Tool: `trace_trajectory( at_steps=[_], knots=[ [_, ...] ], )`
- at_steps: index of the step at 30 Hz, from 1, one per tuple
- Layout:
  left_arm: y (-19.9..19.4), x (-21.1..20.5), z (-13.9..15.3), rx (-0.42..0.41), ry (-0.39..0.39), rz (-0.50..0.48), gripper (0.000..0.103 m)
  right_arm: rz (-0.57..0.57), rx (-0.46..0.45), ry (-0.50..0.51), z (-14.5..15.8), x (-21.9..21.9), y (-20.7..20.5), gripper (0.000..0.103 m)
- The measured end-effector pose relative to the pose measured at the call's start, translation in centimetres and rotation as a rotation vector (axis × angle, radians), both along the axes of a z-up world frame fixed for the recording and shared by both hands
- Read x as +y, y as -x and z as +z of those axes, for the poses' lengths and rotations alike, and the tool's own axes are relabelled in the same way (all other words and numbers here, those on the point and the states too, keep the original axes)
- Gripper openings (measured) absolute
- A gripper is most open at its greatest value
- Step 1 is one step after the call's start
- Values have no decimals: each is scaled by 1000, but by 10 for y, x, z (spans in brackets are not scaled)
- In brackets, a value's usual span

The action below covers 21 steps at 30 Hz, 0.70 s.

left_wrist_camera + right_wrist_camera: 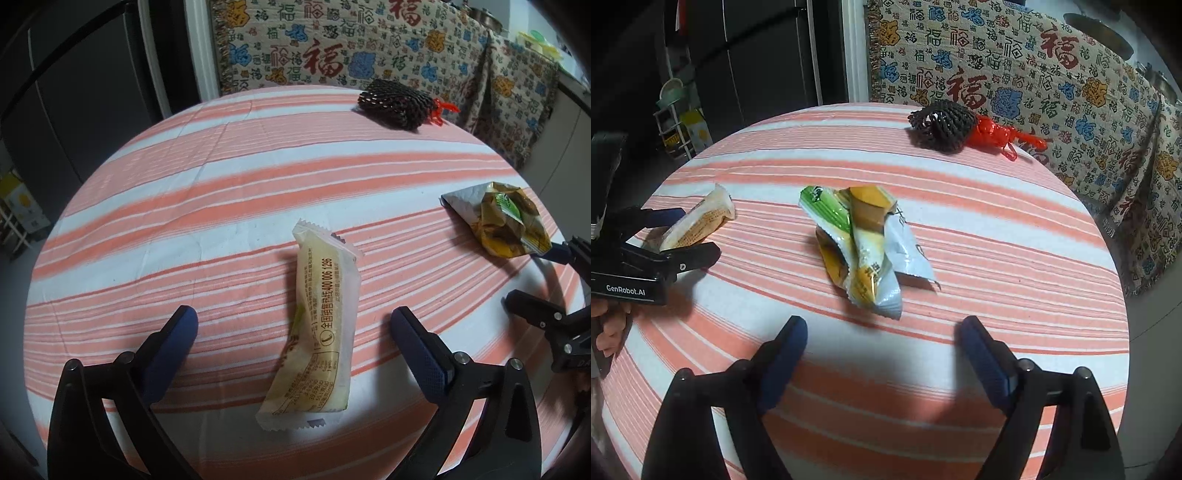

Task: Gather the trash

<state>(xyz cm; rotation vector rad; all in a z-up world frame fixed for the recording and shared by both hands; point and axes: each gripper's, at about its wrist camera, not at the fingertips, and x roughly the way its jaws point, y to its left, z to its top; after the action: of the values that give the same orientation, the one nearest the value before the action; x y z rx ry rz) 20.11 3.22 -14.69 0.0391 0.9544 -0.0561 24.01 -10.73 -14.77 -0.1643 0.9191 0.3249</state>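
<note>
Trash lies in three spots on the striped worktop (155,206), and the crumpled wrapper (866,247) near its middle serves as the landmark. Left of it lies a long pale wrapper (319,332), flat and lengthwise between the fingers of the left tongs (293,325), which are spread wide on either side of it without touching; that straddle looks like the set-up for a pinch across its narrow width. Just short of the crumpled wrapper, the right tongs (882,332) are also wide open and empty, lined up with its near end. Being puckered and raised off the cloth, that wrapper probably offers an easy edge to bite. Beyond it, near the far edge, a black foam net (942,123) lies against a red bag (997,134), well apart from both tongs. No bin shows in either view, so where the pieces should go cannot be told.
</note>
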Motion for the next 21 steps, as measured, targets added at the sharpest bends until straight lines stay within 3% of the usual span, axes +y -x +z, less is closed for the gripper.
trace_trajectory(
  at_steps=[10, 15, 17, 18, 19, 20, 21],
  knots=[
    [0, 0, 2, 15, 6, -36, 103, -9, 1, -32, 7, -2, -7, 94],
    [1, 3, 6, 0, 70, -41, 102, 25, -56, -67, 28, 4, -11, 94],
    [0, 1, 7, 1, 77, -50, 99, 37, -62, -52, 29, 11, -13, 92],
    [0, 0, 9, -1, 68, -54, 90, 39, -64, -43, 29, 14, -14, 90],
    [0, 0, 11, -6, 58, -57, 77, 42, -69, -42, 29, 15, -14, 74],
    [1, -1, 14, -11, 53, -62, 71, 41, -70, -46, 30, 16, -15, 38],
    [2, 0, 16, -14, 56, -70, 55, 37, -62, -53, 31, 16, -16, 23]
  ],
)
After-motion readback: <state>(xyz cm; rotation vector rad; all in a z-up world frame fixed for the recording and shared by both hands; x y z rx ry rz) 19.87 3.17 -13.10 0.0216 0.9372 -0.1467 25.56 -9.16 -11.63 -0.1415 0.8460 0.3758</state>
